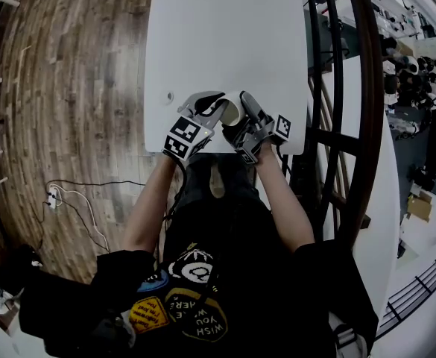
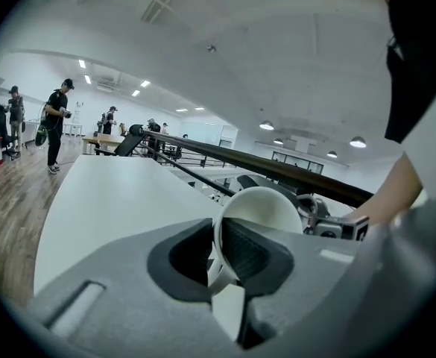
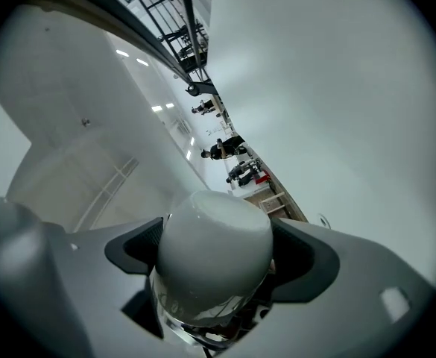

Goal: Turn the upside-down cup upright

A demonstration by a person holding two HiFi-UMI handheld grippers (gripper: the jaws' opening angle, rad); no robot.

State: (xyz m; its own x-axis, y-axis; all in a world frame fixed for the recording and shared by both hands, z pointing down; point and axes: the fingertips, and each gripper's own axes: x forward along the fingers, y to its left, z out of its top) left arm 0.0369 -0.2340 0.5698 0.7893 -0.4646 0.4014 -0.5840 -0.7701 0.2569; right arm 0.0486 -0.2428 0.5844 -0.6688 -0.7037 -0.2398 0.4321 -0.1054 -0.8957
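Above the table (image 1: 225, 43) — left gripper (image 2: 219, 250) jaws pinch the cup (image 2: 266, 207) rim.

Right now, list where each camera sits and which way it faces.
Head view: on the person's head, facing steeply down at the table; torso, forearms, left gripper and right gripper around the cup show.
Left gripper view: on the left gripper, facing along the table beside a railing; its jaws pinch the cup's wall.
Right gripper view: on the right gripper, rolled sideways; the cup sits between its wide-set jaws.
Shared: all three show the cup and table.
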